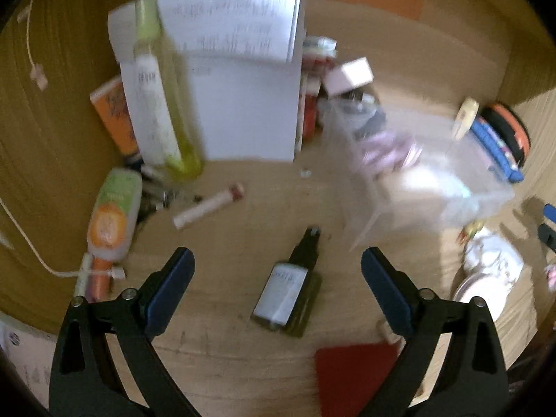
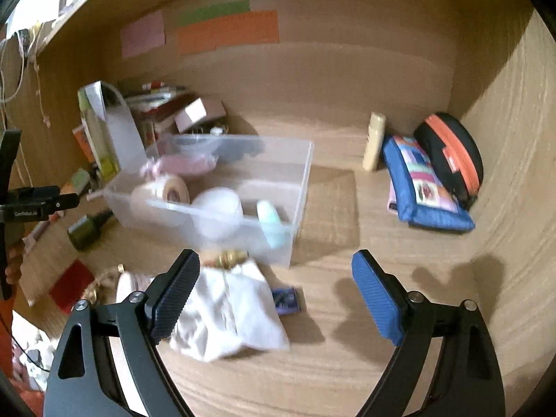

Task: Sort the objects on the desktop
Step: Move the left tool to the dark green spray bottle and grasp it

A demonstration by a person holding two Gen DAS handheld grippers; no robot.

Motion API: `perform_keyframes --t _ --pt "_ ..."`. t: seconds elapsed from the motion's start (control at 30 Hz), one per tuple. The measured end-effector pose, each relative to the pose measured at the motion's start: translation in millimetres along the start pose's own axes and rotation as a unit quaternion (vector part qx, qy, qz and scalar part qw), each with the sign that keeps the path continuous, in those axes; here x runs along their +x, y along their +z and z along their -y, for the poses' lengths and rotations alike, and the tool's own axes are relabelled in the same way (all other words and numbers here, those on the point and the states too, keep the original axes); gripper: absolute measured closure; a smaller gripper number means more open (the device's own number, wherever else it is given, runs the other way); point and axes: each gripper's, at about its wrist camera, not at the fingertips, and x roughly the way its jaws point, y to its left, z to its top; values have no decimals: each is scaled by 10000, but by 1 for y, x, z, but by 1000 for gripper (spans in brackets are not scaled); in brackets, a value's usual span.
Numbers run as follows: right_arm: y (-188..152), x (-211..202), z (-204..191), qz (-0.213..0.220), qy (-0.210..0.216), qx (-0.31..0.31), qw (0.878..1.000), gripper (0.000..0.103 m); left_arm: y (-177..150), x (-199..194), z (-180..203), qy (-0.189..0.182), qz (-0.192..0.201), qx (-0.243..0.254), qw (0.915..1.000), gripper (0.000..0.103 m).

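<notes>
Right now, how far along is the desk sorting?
Partly done: the clear bin already holds a tape roll and a few other items. Nothing is in hand; the left gripper and right gripper are both open and empty. Left: the dark bottle, the tubes, the white cloth.

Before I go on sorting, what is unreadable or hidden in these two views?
- Left wrist view: label on the dark bottle, blurred.
- Left wrist view: clear bin contents, smeared by motion.
- Left wrist view: red card, cut off by the gripper finger.
- Right wrist view: small blue item, partly under the white cloth.
</notes>
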Motion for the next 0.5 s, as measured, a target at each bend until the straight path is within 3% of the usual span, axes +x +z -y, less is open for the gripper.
perform_keyframes --t 0.3,0.5 --pt "-29 12 -2 -502 187 238 9983 15 -15 28 -5 -216 -412 7 9989 5" --pt "-28 20 -2 -597 213 371 9973 15 -16 37 -3 -165 -364 136 9991 6"
